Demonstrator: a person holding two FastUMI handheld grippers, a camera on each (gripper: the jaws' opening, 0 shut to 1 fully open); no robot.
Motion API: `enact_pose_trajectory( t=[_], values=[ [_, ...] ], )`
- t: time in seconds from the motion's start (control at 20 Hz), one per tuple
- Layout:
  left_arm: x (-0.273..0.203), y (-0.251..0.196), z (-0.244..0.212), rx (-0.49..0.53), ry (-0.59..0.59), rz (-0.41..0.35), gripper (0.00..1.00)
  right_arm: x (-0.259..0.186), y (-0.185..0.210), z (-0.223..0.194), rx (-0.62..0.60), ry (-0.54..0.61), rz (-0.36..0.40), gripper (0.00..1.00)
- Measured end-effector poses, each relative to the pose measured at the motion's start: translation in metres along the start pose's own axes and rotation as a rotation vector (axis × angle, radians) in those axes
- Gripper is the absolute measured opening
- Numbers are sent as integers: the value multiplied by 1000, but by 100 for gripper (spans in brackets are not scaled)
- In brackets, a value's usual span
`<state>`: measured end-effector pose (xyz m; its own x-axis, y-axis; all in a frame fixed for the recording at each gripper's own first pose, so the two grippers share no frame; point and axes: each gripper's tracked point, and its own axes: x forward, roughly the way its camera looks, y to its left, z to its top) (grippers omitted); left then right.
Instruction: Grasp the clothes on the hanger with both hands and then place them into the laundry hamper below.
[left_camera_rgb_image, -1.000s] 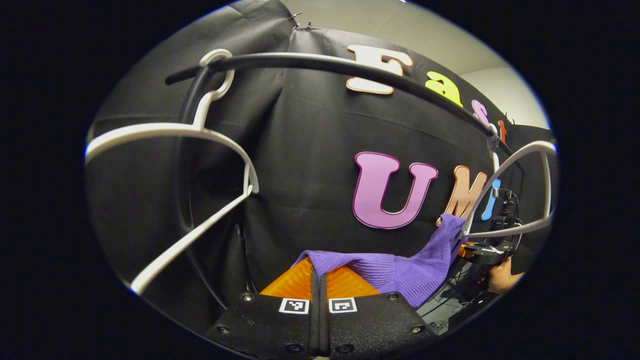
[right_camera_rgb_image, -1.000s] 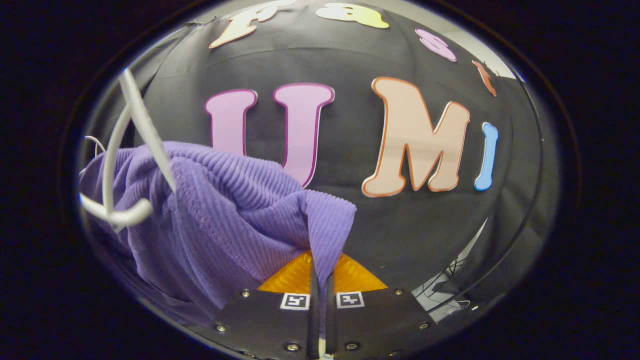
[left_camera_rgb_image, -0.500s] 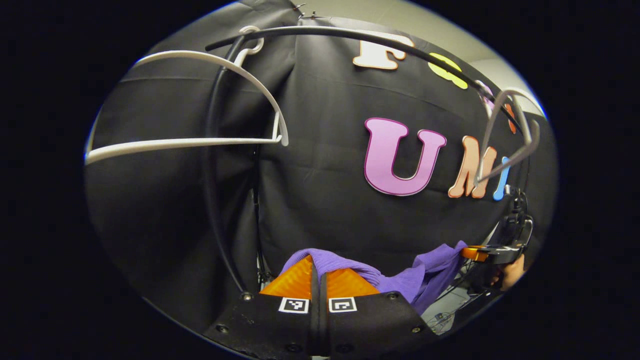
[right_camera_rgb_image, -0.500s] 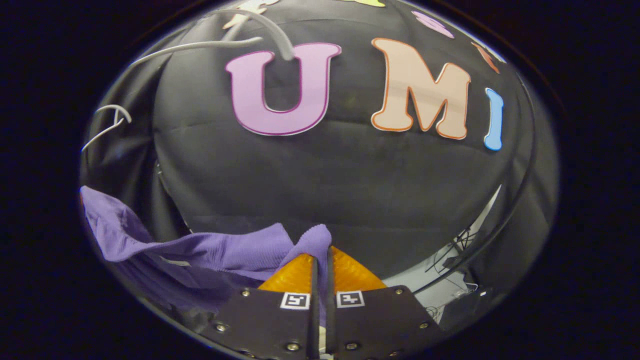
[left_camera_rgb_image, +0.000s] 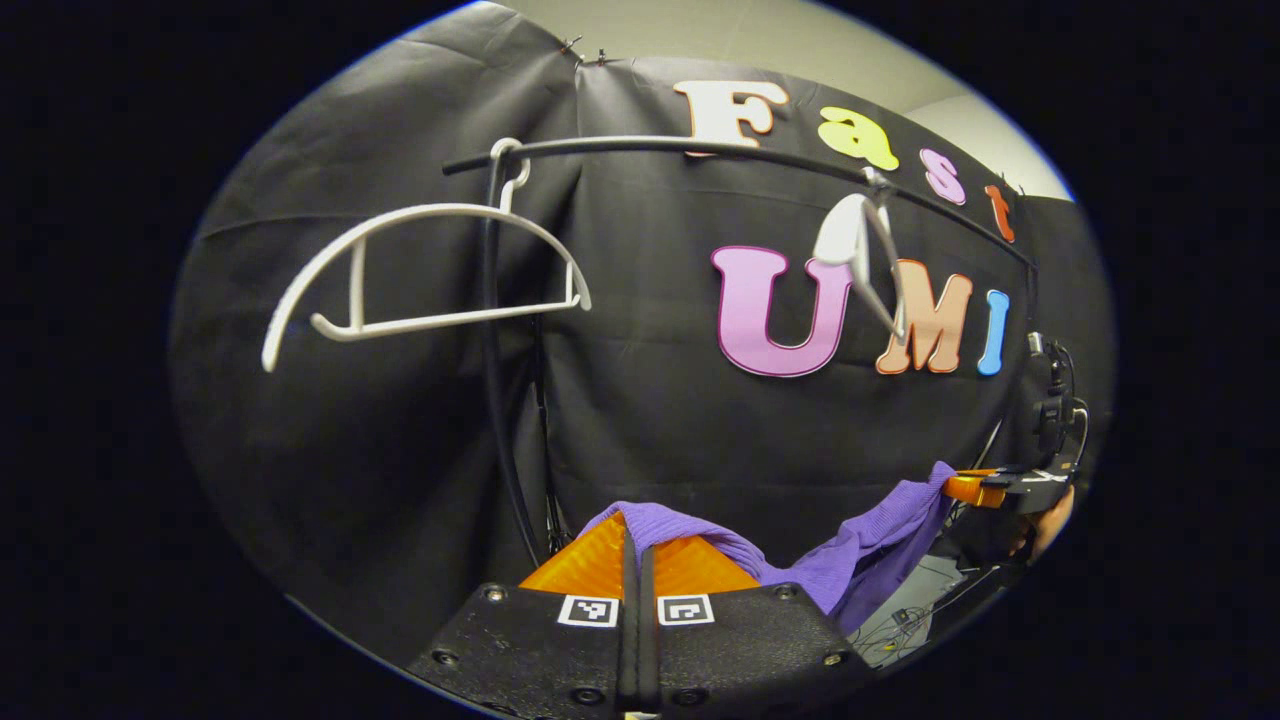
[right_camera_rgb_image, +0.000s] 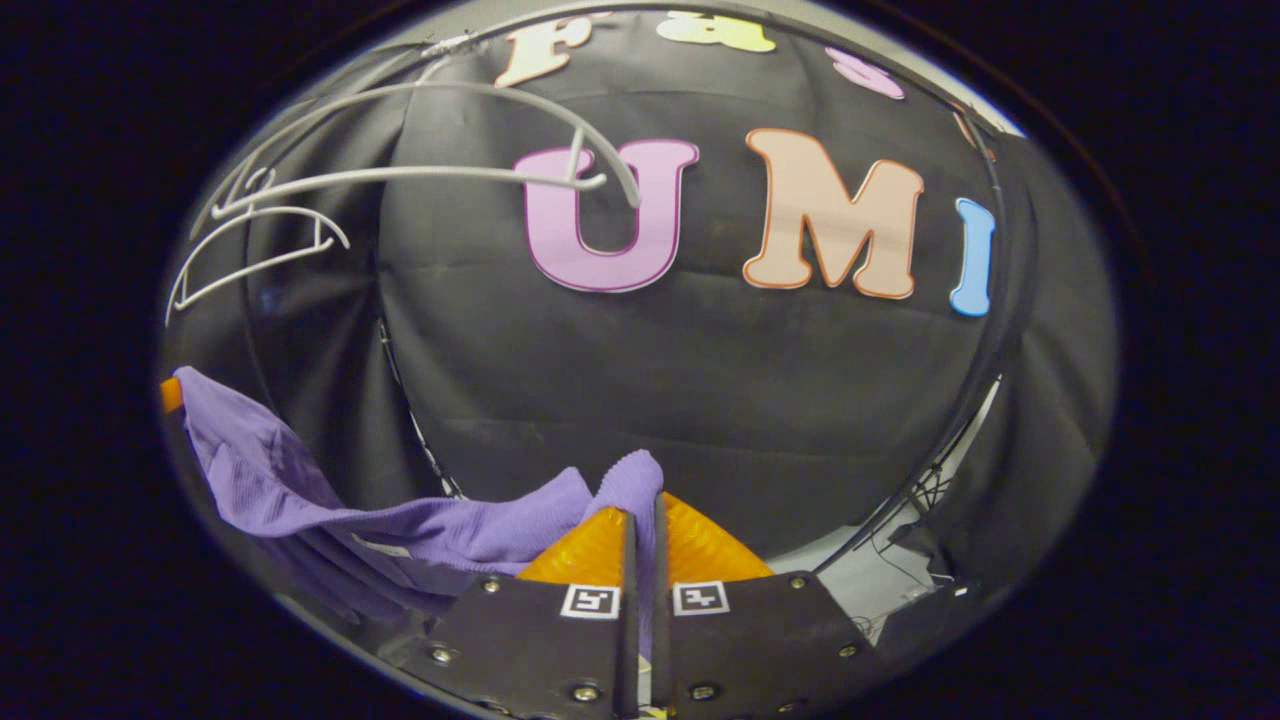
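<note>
A purple ribbed garment (left_camera_rgb_image: 850, 545) hangs slack between my two grippers, off the hangers. My left gripper (left_camera_rgb_image: 636, 525) is shut on one end of it. In the right gripper view my right gripper (right_camera_rgb_image: 640, 500) is shut on the other end of the garment (right_camera_rgb_image: 300, 490), which sags away to the left. The right gripper (left_camera_rgb_image: 985, 490), held by a hand (left_camera_rgb_image: 1048, 520), also shows at the far right of the left gripper view. Above, a bare white hanger (left_camera_rgb_image: 430, 265) and a second one (left_camera_rgb_image: 860, 250), seen edge-on, hang from the black rail (left_camera_rgb_image: 700, 150).
The rail's black upright (left_camera_rgb_image: 495, 360) runs down just left of my left gripper. Black cloth walls close the back. A patch of pale floor with cables (right_camera_rgb_image: 890, 590) lies at the lower right in the right gripper view.
The garment came free of the right hanger, which swung up and back along the rail. Both grippers dropped lower and pulled back from the rail, still shut on the garment.
</note>
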<state>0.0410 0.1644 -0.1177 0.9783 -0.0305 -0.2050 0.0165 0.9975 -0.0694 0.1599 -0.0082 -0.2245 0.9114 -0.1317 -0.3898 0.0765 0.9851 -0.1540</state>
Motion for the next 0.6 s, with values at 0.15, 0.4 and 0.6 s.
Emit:
enact_pose_trajectory(
  t=[0.15,0.4,0.6],
  values=[
    [-28,-22,28,6,-44,-31,0,-41,-6,16,22,-46,5,5],
    [-60,-69,70,27,-121,-95,0,-100,-16,56,51,-142,13,5],
    [-70,-113,100,43,-172,-163,0,-135,-15,92,69,-210,37,9]
  ],
)
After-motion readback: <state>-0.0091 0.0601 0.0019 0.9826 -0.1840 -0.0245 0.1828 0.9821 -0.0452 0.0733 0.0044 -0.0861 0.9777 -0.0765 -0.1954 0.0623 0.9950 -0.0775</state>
